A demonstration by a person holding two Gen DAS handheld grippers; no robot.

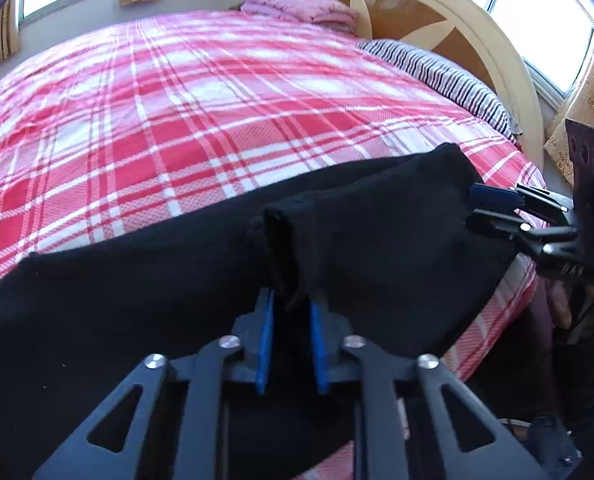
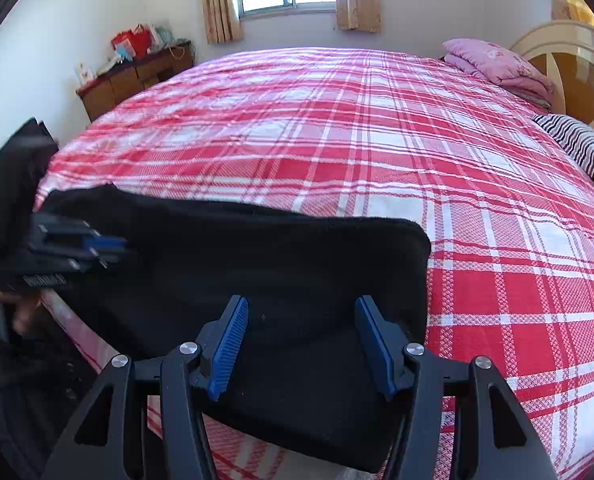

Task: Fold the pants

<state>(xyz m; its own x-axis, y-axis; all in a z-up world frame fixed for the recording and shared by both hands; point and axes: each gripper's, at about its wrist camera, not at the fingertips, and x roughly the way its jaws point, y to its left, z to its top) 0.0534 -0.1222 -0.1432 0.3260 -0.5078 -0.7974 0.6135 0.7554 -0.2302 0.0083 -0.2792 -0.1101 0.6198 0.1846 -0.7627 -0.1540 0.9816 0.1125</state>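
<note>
**Ana:** Left gripper (image 1: 291,312) first: its blue pads are slightly apart, with a fold of the black pants (image 1: 157,292) hanging between them, not pinched as far as I can see. Right gripper (image 2: 301,344) stands wide, nothing clamped, pants lying under and ahead of it.

**Ben:** So where are we on the fold?

**Ana:** I'd judge a fold has just been laid. The pants sit doubled on the near edge of the bed (image 2: 377,140), spanning both grippers. They're still a long strip, so at least one more fold looks due.

**Ben:** Count it out, near to far.

**Ana:** Two grippers, one pair of pants, then farther off one striped pillow (image 1: 445,76), one folded pink blanket (image 2: 497,64).
</note>
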